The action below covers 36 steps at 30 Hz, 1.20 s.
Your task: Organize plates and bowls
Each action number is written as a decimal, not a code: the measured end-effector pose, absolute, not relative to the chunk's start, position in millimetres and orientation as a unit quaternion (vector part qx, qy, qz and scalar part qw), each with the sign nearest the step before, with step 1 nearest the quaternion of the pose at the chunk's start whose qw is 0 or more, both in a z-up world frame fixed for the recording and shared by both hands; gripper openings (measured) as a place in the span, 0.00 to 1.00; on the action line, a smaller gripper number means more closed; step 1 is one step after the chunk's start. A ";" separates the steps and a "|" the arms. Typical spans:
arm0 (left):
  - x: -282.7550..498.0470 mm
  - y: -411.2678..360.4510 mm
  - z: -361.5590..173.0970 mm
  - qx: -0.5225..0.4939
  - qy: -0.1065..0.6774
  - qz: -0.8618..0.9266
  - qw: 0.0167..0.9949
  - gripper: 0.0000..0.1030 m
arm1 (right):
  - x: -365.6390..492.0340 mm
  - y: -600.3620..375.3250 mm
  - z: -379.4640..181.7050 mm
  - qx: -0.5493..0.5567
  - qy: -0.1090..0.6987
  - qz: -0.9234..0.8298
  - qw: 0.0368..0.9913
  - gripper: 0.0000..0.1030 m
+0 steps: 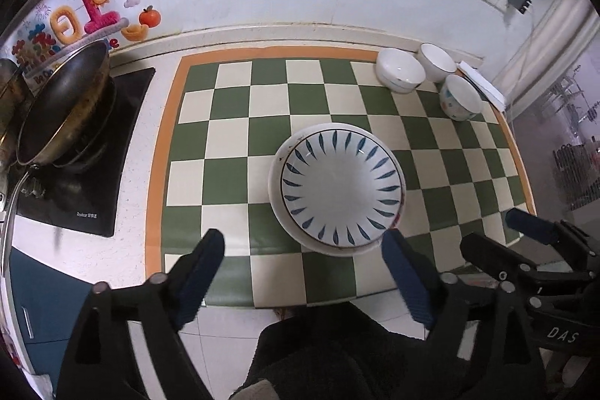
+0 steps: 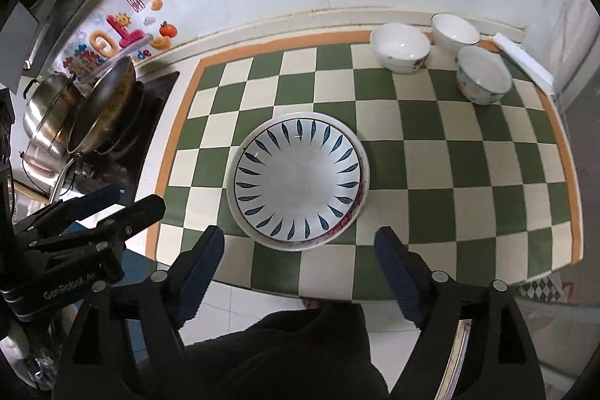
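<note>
The left gripper [image 1: 302, 250] is black with dark blue ribbed pads, and its two fingers stand wide apart with nothing between them. The right gripper [image 2: 299, 246] looks the same and is wide open and empty too. Both hang above the near edge of the counter and point down at it.

Just past the fingertips of both grippers sits a round plate with blue leaf marks [image 1: 341, 188] around its rim. It is smooth and shiny, white in the middle. It lies flat, face up, on top of another plate [image 2: 347, 222] that has a red flower pattern peeking out at the edge. Being round, the stack has no long side. No finger touches it.

The plates rest on a mat [image 1: 232, 137] made of green and cream squares with an orange border. It looks soft and flat.

Far beyond the plates, toward the right back corner of the mat, stand three bowls, all upright and close together: a wide white bowl [image 1: 400, 70], a plain white bowl [image 1: 437, 60] behind it, and a bowl with little coloured spots [image 1: 461, 96] nearer.

To the left of the grippers a dark frying pan [image 1: 65, 107] leans on a black stove top. In the right wrist view a shiny steel pot [image 2: 50, 117] stands behind the pan. Bright stickers [image 1: 86, 10] are on the white wall tiles.
</note>
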State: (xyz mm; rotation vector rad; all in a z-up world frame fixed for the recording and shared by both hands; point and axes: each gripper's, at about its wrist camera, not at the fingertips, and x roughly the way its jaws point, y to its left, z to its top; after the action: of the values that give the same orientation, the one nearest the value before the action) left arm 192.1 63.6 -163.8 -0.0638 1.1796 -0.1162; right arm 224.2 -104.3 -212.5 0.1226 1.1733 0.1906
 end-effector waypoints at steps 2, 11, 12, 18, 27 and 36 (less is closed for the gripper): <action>184.8 64.4 -158.7 -0.032 0.552 -0.055 0.831 0.90 | 213.7 -105.7 -202.0 0.055 0.544 0.082 0.833 0.88; 164.4 64.5 -142.5 -0.039 0.531 -0.059 0.845 0.98 | 188.4 -108.1 -180.0 0.044 0.532 0.074 0.842 0.92; 164.3 63.9 -142.8 -0.040 0.531 -0.058 0.845 0.98 | 188.0 -109.4 -179.6 0.047 0.532 0.075 0.842 0.92; 176.2 57.9 -146.6 -0.050 0.537 -0.054 0.840 0.99 | 194.4 -118.6 -183.1 0.057 0.535 0.087 0.838 0.93; 262.3 17.6 -153.7 -0.050 0.501 -0.052 0.863 1.00 | 284.0 -180.3 -213.2 0.138 0.544 0.117 0.819 0.93; 425.5 -44.0 -201.7 -0.065 0.553 -0.049 0.829 1.00 | 449.9 -273.9 -258.7 0.187 0.556 0.076 0.806 0.93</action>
State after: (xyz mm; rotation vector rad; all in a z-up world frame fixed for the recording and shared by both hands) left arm 425.5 -44.0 -201.7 -0.1377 1.1733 -0.1030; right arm 449.9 -273.9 -258.7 0.4002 1.1907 0.1616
